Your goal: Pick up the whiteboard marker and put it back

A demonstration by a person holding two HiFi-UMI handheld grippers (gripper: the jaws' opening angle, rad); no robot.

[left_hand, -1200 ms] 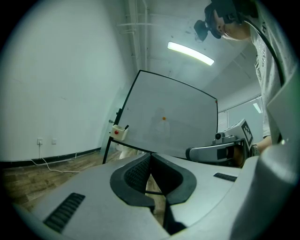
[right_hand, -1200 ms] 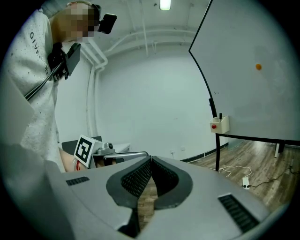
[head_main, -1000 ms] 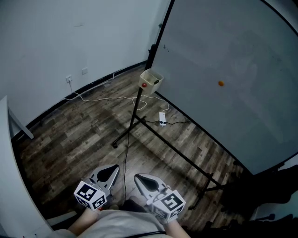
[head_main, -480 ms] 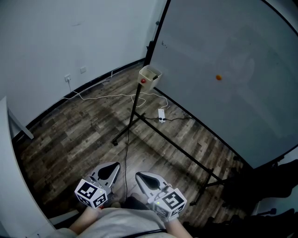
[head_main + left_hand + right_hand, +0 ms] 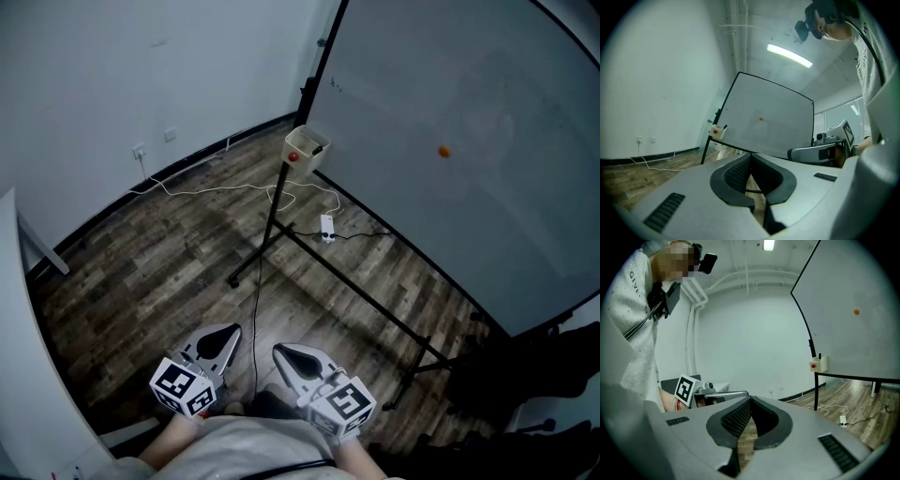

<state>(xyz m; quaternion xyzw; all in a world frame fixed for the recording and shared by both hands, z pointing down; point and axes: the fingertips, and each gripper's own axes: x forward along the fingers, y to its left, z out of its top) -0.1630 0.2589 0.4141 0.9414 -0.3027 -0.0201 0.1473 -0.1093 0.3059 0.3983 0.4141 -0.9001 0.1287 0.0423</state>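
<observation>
The head camera looks down on the left gripper (image 5: 225, 336) and right gripper (image 5: 283, 354). Their cameras sit just behind the jaws. All see the whiteboard (image 5: 450, 112) ahead.

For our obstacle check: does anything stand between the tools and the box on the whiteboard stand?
Nothing visible does. Open wood floor separates the left tool and right tool from the box; the stand's legs lie low on it.

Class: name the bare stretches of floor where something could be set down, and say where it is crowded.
Free: the floor bordered by the wall, the white cable and the stand's leg; also the strip between the floor bar and the whiteboard. Crowded: below the marker box, where cable loops, power strip and stand legs meet.
</observation>
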